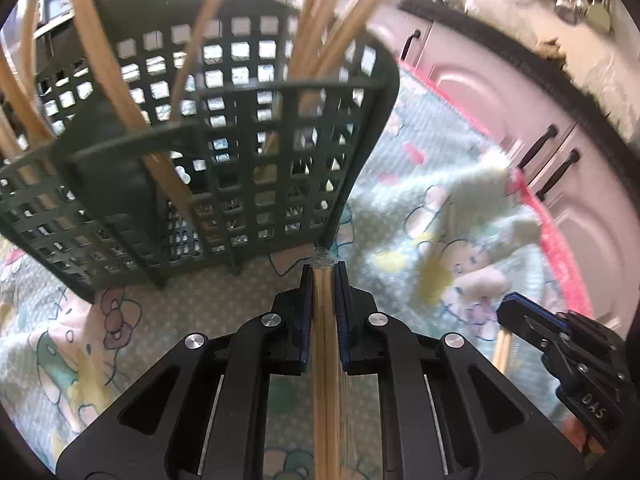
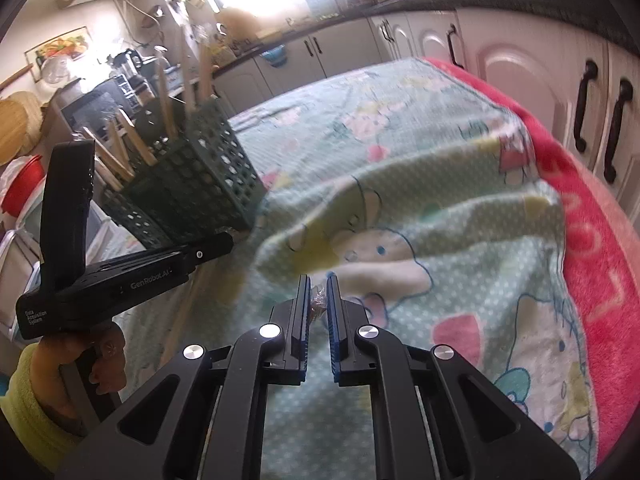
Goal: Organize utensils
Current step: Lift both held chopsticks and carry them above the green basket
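Two chopsticks, clamped and aimed at the caddy.
Left tool (image 1: 324, 270) grips the chopsticks (image 1: 325, 360) lengthwise, tips toward the green basket (image 1: 256, 168) near ahead on the blanket-covered bench (image 2: 400, 128), likely for slotting among the sticks already upright there; right tool (image 2: 318, 286) nips a small crinkled scrap (image 2: 318, 304).

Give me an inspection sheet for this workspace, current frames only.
Surface: table under a rumpled cartoon blanket.
Job's things: green basket holding upright chopsticks; a chopstick pair in the left gripper.
Clutter: nothing seen.
Grippers: left gripper shut on the pair; right gripper shut on a small wrapped item.
Cables: nothing seen.
Surroundings: cabinets, counter with kitchenware, bright window.
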Tool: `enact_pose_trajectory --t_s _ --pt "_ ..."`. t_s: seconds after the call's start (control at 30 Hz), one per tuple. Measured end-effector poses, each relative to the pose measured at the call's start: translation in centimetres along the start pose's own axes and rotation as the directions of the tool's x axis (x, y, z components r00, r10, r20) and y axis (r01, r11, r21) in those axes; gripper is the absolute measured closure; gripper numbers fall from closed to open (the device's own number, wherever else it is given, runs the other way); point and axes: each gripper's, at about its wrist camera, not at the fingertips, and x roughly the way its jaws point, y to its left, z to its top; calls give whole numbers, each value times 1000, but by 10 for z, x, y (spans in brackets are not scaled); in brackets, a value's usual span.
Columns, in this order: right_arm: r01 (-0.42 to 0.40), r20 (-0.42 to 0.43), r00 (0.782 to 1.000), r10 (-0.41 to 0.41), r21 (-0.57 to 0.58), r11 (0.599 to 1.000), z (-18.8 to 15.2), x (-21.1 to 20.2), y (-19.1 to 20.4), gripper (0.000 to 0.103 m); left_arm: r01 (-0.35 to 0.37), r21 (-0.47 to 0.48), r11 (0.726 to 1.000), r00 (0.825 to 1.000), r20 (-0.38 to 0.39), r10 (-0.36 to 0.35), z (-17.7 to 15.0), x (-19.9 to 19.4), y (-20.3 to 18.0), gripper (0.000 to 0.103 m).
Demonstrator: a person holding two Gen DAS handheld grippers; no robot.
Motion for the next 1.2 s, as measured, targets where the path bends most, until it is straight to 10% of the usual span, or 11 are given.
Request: enact_pose_trajectory --t_s 1.2 --pt "-138 241 945 220 -314 939 71 -86 135 97 61 -109 992 922 387 -14 25 -184 74 99"
